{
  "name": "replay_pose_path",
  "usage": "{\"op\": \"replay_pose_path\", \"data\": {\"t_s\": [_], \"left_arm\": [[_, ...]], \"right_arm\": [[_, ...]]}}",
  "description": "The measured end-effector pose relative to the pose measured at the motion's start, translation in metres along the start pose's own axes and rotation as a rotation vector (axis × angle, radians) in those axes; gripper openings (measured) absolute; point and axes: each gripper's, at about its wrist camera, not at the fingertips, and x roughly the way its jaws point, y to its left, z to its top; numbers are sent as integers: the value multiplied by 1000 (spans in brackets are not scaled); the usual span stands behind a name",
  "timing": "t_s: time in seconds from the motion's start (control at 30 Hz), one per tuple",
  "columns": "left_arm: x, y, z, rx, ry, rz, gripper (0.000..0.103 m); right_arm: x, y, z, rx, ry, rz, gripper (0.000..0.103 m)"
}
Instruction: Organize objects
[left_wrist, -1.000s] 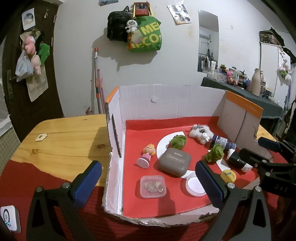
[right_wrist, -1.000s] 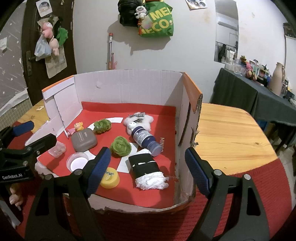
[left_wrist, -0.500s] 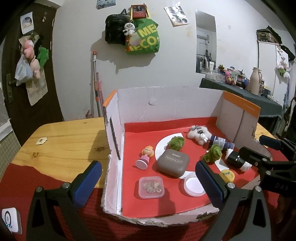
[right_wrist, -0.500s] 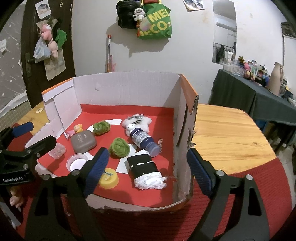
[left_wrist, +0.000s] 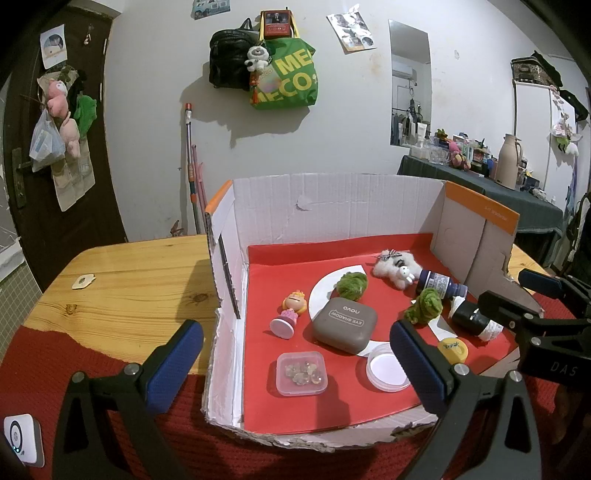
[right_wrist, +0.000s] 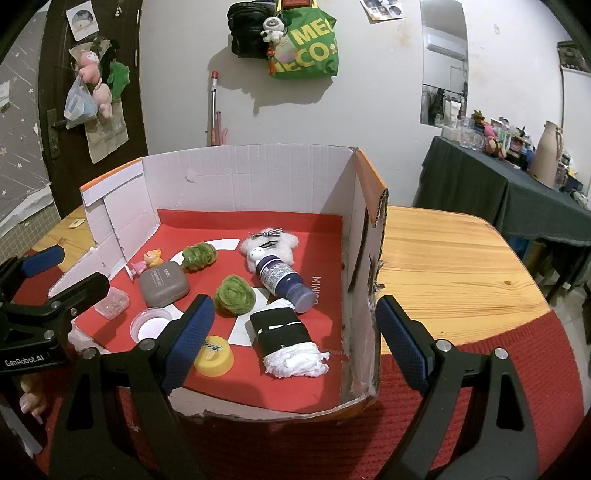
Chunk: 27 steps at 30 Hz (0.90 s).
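Both pairs of jaws stand wide apart and hold nothing: the left gripper (left_wrist: 295, 354) hangs at the near left corner of the cardboard box (right_wrist: 251, 173), the right gripper (right_wrist: 295, 328) at its near right corner. Every loose item lies inside on the red liner, so this scene would fit things just gathered in or things waiting to be sorted. For any pick, I would favour coming straight down over one item, clear of its neighbours; the dark bottle (right_wrist: 282, 277) lies on its side and may roll. The grey case (left_wrist: 345, 325) reads "novo EYE SHADOW"; the green bag (left_wrist: 291, 81) shows "ME" and "ECO".
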Motion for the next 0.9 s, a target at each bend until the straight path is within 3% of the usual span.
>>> {"op": "replay_pose_path", "data": {"t_s": [0.4,0.6,0.9], "left_arm": [[-6,-3,1,15,-16,19,103],[-27,-7,2,34,-11,4,103],[-57,-4,-19,9,90,-39,103]], "right_arm": [[-2,0,-1,3,6,-3,89],[-23,2,1,5,8,16,89],[-56,18,-26,-30,103,-4,90]]}}
